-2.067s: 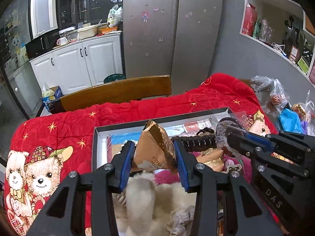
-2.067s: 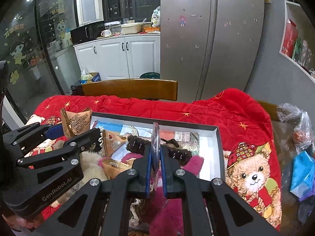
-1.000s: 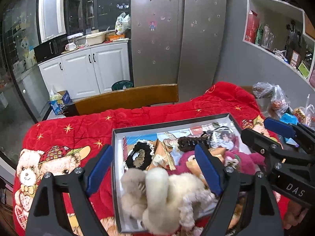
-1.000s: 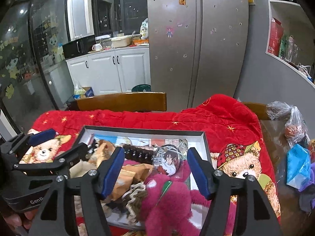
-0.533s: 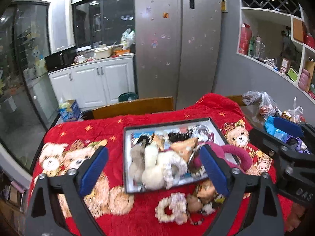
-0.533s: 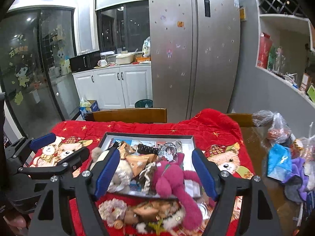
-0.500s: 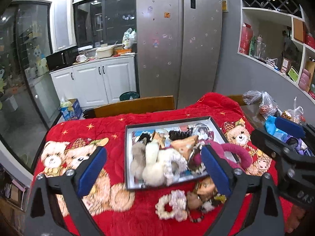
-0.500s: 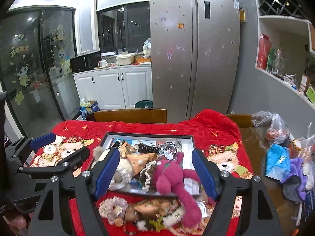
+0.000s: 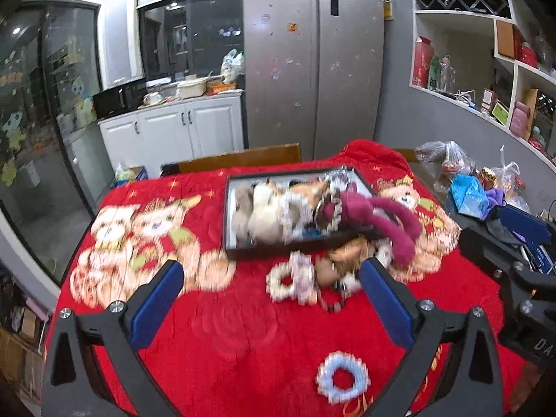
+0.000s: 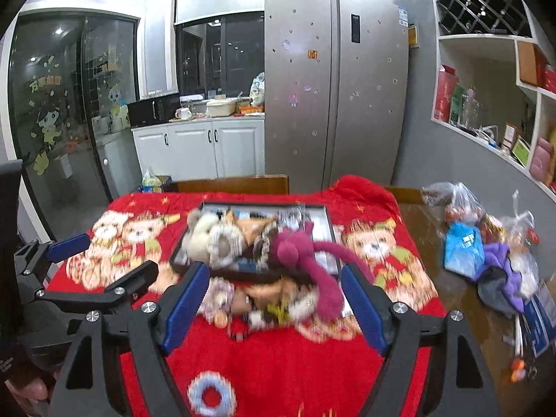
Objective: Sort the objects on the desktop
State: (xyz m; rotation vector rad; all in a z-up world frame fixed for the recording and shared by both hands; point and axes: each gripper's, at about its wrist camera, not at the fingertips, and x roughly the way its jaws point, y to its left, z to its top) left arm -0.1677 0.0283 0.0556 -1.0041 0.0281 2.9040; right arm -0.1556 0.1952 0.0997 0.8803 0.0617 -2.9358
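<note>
A dark tray (image 9: 230, 205) (image 10: 333, 234) on the red bear blanket is heaped with plush toys, scrunchies and a magenta plush (image 9: 371, 212) (image 10: 305, 253) that hangs over its front right edge. More scrunchies and small toys (image 9: 312, 278) (image 10: 257, 302) lie in front of the tray. A pale blue scrunchie (image 9: 342, 377) (image 10: 207, 394) lies nearest me. My left gripper (image 9: 271, 299) and my right gripper (image 10: 274, 299) are both wide open, empty and held high, well back from the tray.
A wooden chair back (image 9: 243, 158) stands behind the table. Plastic bags and a blue packet (image 10: 464, 246) crowd the bare table part on the right. The blanket (image 9: 146, 236) left of the tray holds nothing.
Both grippers let go of what they held, a brown packet on the left and a flat disc on the right, opened, then drew back and up from the tray. The whole table now shows.
</note>
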